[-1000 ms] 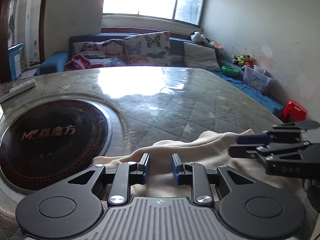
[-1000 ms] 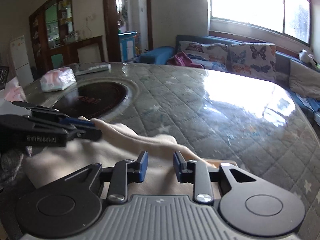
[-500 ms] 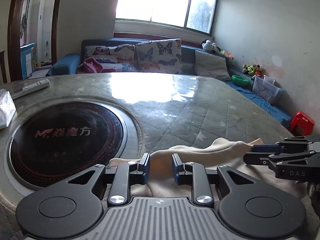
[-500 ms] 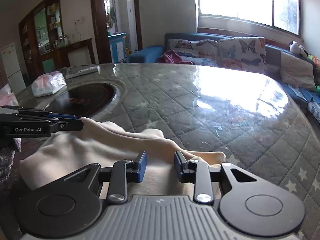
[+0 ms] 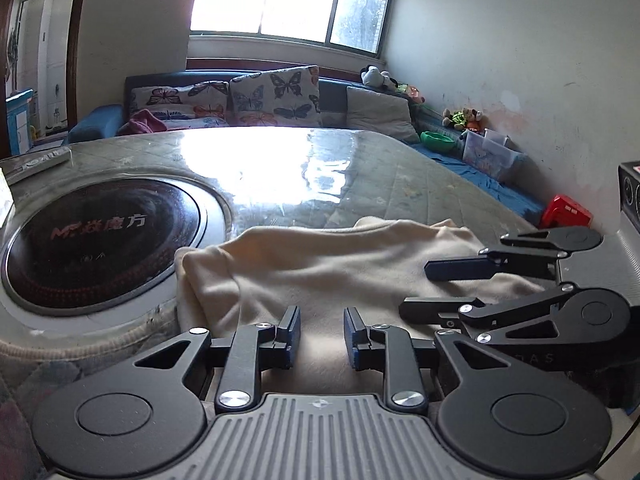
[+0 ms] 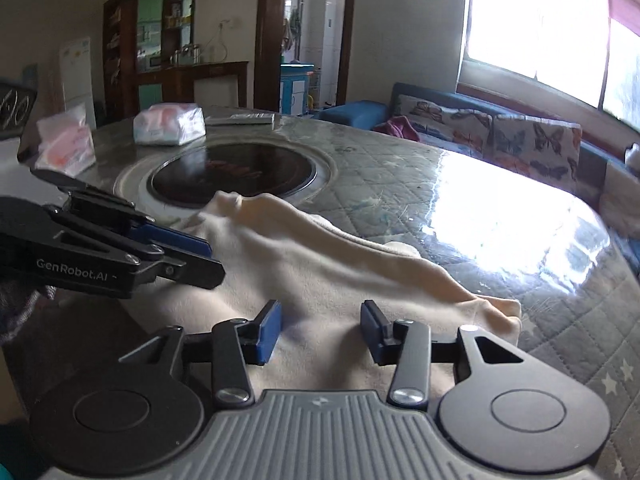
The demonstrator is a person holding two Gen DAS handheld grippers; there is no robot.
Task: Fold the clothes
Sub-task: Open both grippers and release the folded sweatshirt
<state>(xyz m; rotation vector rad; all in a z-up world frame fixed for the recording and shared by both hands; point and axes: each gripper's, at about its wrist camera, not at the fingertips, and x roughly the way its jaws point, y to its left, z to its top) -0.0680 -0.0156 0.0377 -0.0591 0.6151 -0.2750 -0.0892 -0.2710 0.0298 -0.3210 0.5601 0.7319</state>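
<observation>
Cream garment (image 5: 340,272) lies bunched on the quilted tabletop under clear film (image 6: 460,208), directly ahead of and partly beneath both tongs; its near edge runs under their bodies and out of view. Left gripper (image 5: 322,338): fingers spread, nothing between the blue pads, cloth visible through the gap. Right gripper (image 6: 320,332): likewise spread, wider gap, pads just above the fabric, gripping nothing. In the left wrist view the right gripper (image 5: 416,286) comes in from the right, its two fingers apart over the cloth's right portion; in the right wrist view the left gripper (image 6: 208,258) reaches in from the left over the cloth's left portion. Judgement: the tools sit side by side along the near edge, as one would hold them either to take that edge at two points or having just let it go; the frames fit both. Cloth shape: a raised ridge runs across the far side, from a doubled-over left end (image 5: 200,264), close to the black round inset hob (image 5: 100,240), to a tapering end on the right (image 6: 500,312). Layers appear to overlap there, but a finished fold cannot be confirmed: edges uneven, surface wrinkled. Beyond the left gripper: two tissue packs (image 6: 170,124) and a remote control (image 6: 244,119), well apart from the garment.
</observation>
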